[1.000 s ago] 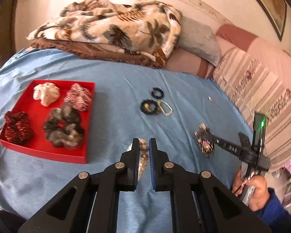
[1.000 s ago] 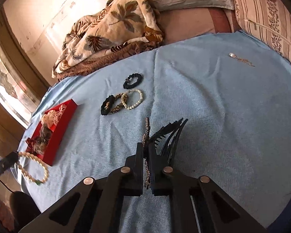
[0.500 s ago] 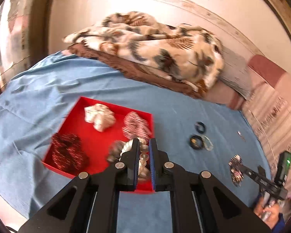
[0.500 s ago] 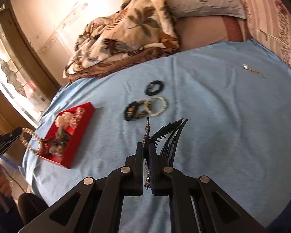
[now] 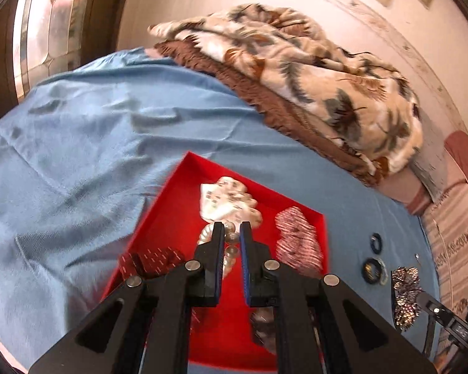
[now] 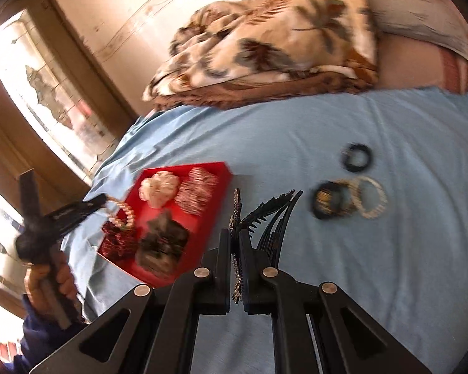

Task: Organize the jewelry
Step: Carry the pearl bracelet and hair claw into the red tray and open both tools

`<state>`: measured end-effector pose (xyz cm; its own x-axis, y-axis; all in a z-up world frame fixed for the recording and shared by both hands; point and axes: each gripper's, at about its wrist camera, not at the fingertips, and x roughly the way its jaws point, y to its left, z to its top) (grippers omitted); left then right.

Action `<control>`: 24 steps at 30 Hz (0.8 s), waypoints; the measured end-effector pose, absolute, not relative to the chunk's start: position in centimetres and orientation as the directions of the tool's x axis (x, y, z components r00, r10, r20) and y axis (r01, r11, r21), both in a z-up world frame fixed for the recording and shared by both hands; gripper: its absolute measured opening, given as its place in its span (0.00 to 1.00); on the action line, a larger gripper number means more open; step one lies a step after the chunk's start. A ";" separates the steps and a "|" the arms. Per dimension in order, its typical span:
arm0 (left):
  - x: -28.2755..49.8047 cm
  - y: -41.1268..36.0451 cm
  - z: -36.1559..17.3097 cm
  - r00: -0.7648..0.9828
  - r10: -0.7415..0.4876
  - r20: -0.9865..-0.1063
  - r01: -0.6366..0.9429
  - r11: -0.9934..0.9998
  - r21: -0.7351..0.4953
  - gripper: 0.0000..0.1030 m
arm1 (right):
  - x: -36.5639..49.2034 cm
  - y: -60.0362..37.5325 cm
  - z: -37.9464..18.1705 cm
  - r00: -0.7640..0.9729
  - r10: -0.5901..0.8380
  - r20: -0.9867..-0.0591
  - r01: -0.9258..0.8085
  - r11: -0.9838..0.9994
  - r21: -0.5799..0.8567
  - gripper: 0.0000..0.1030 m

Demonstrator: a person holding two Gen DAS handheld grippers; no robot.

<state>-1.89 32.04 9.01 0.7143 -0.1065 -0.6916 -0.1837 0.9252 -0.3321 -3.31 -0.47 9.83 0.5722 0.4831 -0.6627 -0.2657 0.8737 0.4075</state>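
Note:
My left gripper point(image 5: 232, 229) is shut on a pearl bracelet point(image 5: 228, 249) and holds it above the red tray point(image 5: 174, 205). The right wrist view shows that bracelet point(image 6: 124, 215) hanging over the tray's point(image 6: 221, 168) left side. The tray holds several scrunchies: white point(image 5: 231, 202), pink striped point(image 5: 298, 241) and dark red point(image 5: 149, 261). My right gripper point(image 6: 234, 233) is shut on a jewelled hair comb point(image 6: 266, 215), also seen in the left wrist view point(image 5: 405, 296), just right of the tray. A black band point(image 6: 357, 157) and several bracelets point(image 6: 348, 201) lie on the blue sheet.
A folded leaf-print blanket point(image 5: 312, 78) and a pillow point(image 6: 421, 15) lie at the back of the bed. A small pendant point(image 5: 417, 257) lies on the sheet at the far right. A window point(image 6: 37, 93) is to the left.
Both grippers have swung left toward the red tray. The left one now holds the pearl bracelet over the tray. The right one, still holding the comb, is now beside the tray.

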 end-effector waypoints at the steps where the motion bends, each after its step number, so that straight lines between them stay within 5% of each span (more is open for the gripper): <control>1: -1.4 32.5 8.7 0.709 -0.106 -0.698 -0.192 0.923 -0.335 0.09 | -2.5 0.9 10.0 0.567 0.490 -0.662 -0.279 0.870 0.406 0.06; 9: 1.4 35.2 6.1 0.637 0.009 -0.771 -0.326 0.910 -0.258 0.09 | 3.8 11.3 9.6 0.487 0.536 -0.690 -0.329 0.844 0.424 0.06; 19: -0.2 36.9 7.1 0.690 -0.035 -0.723 -0.323 0.879 -0.350 0.09 | 9.4 17.5 4.4 0.374 0.585 -0.720 -0.249 0.811 0.530 0.06; 24: -1.0 36.6 8.2 0.720 -0.025 -0.694 -0.310 0.883 -0.353 0.26 | 9.5 17.6 3.4 0.399 0.498 -0.770 -0.241 0.867 0.436 0.10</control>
